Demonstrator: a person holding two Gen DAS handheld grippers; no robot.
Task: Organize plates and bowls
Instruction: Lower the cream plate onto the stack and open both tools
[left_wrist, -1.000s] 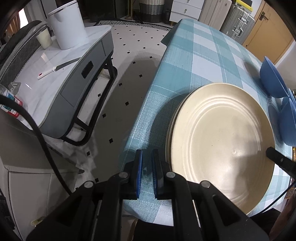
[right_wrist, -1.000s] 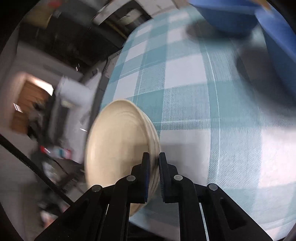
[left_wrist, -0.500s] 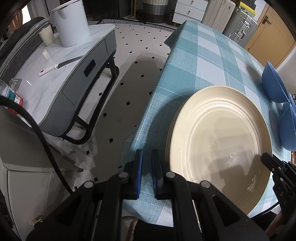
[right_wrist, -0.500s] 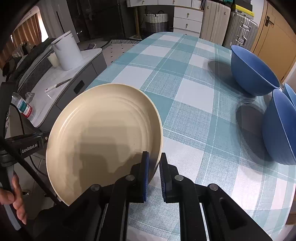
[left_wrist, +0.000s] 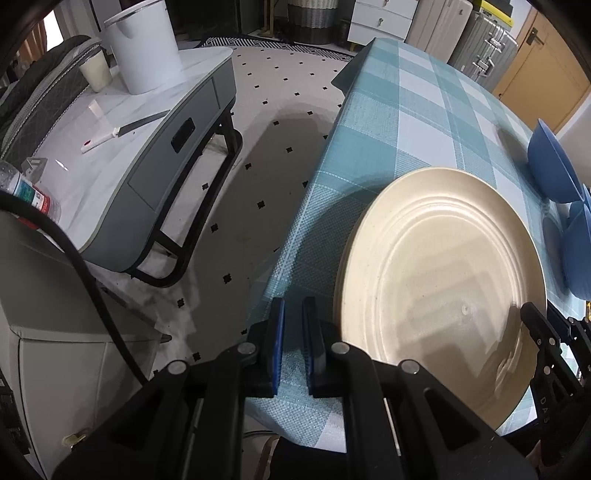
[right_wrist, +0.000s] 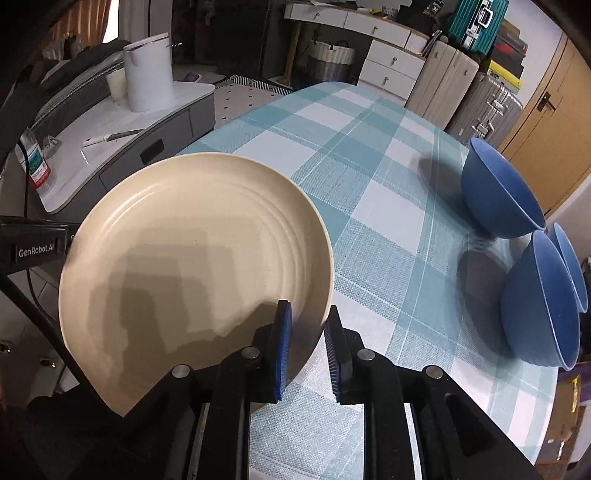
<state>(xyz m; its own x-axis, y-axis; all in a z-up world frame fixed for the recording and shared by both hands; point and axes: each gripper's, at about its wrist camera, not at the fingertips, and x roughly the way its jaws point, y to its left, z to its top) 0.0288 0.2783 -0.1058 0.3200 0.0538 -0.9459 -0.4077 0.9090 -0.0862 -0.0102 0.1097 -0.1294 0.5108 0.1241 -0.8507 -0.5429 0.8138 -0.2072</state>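
Note:
A stack of cream plates (left_wrist: 439, 280) lies near the front left corner of the checked tablecloth (left_wrist: 391, 122). My left gripper (left_wrist: 292, 347) is shut and empty just left of the stack. My right gripper (right_wrist: 307, 350) has its jaws parted around the near rim of the top cream plate (right_wrist: 195, 258), loosely, with a gap on the right side. Its fingertips (left_wrist: 532, 317) show at the plate's right edge in the left wrist view. Three blue bowls stand at the right: one farther back (right_wrist: 498, 192) and two close together (right_wrist: 539, 299).
A grey side table (left_wrist: 122, 147) with a white canister (left_wrist: 144, 48), a cup, a knife and a bottle stands left of the dining table across a dotted floor. Suitcases and drawers line the far wall. The left gripper's body (right_wrist: 33, 247) shows beside the plate.
My right gripper's jaws have opened from a tight grip on the plate rim to a wider gap. The plate has settled flatter on the stack. The left gripper has barely moved.

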